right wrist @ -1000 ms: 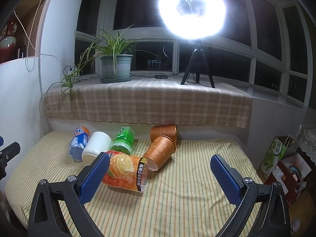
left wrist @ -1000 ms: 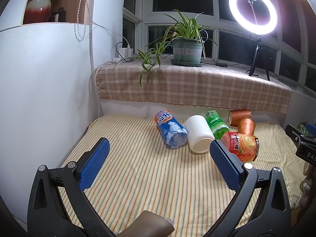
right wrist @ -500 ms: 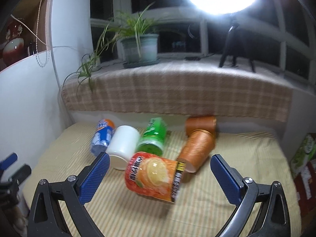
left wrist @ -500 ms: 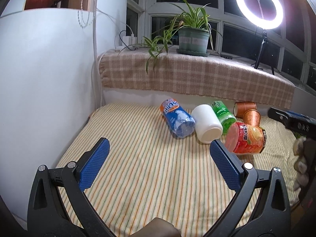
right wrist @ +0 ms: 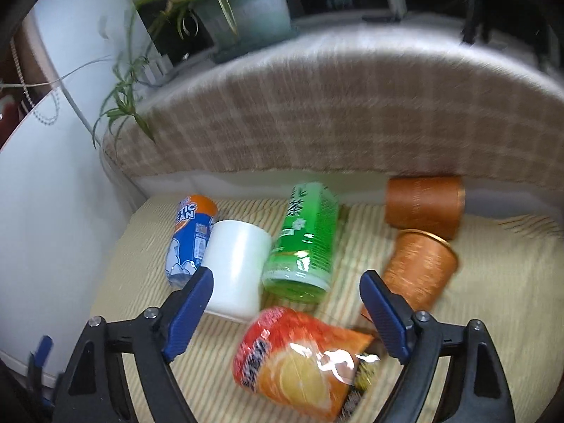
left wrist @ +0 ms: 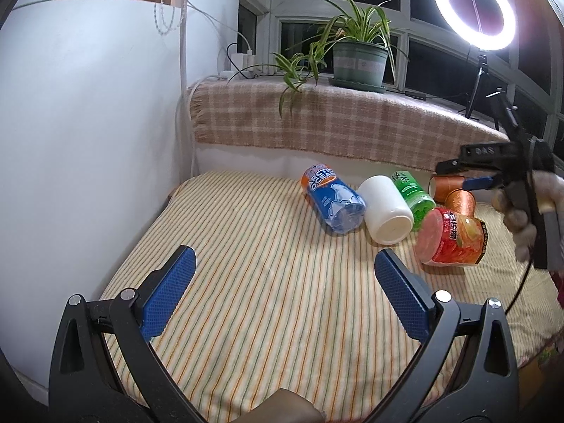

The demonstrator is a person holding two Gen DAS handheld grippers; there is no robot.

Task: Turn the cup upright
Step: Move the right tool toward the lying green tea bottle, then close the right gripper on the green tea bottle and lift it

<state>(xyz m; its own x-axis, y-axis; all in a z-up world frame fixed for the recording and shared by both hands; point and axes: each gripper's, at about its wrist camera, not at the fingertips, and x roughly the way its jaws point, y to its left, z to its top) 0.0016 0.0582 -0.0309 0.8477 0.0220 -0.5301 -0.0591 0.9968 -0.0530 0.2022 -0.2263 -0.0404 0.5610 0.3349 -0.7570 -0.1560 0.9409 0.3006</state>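
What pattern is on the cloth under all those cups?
The tablecloth is cream with thin orange and green stripes; the left wrist view shows it most sharply.

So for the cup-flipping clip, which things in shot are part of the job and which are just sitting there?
Job:
- red-orange cup, on its side between the open right gripper fingers
- blue cup, white cup, green cup, two copper cups, all lying down

Not involved:
- potted plant
- ring light
- plaid cloth
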